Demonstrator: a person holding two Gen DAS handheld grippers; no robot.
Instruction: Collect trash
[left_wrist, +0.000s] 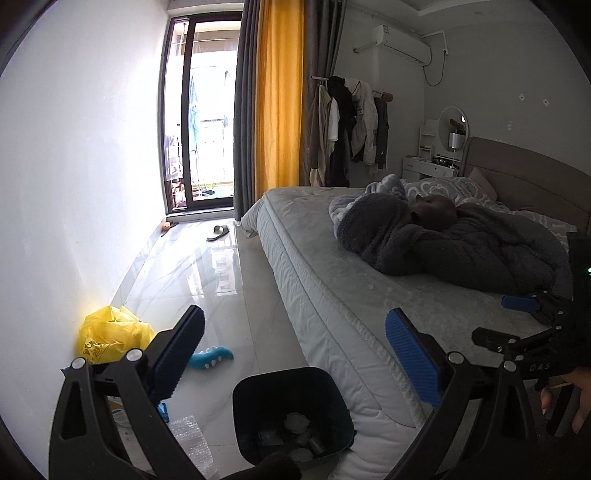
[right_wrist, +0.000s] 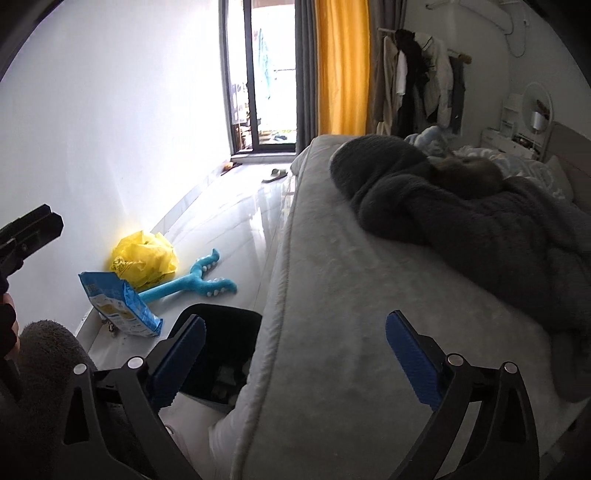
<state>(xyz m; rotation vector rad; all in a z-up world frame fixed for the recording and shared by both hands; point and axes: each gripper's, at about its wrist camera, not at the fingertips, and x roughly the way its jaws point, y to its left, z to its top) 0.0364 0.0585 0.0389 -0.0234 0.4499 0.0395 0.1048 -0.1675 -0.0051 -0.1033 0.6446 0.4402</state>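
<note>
Trash is lying along the wall on the pale floor (right_wrist: 236, 229): one crumpled yellow plastic bag (right_wrist: 146, 258), one blue snack packet (right_wrist: 120, 308) leaning beside it, and (only in the left wrist view) one sheet of bubble wrap (left_wrist: 190, 434) just beside the dark bin (left_wrist: 291, 417). We are counting three loose pieces still out, while the bin is already holding a few pale crumpled scraps at its bottom, too blurred to number. One blue toothed plastic grabber toy (right_wrist: 192, 282) is lying by the bag, and we are not sure it counts as trash. We are standing between pickups, judging by the empty tools: the left gripper (left_wrist: 293, 354) is holding its fingers wide with nothing between them, hovering above the bin, and the right gripper (right_wrist: 295, 360) is likewise spread wide and empty, hanging over the edge of the bed (right_wrist: 332, 295) with the bin showing behind its left finger. The next move is calling for one gripper to drop toward the wall, most likely to the snack packet or the bubble wrap as the nearest pieces, and to close on a thin, slippery edge without pushing it along the glossy floor. One slipper (left_wrist: 218, 232) is lying far off near the balcony door.
</note>
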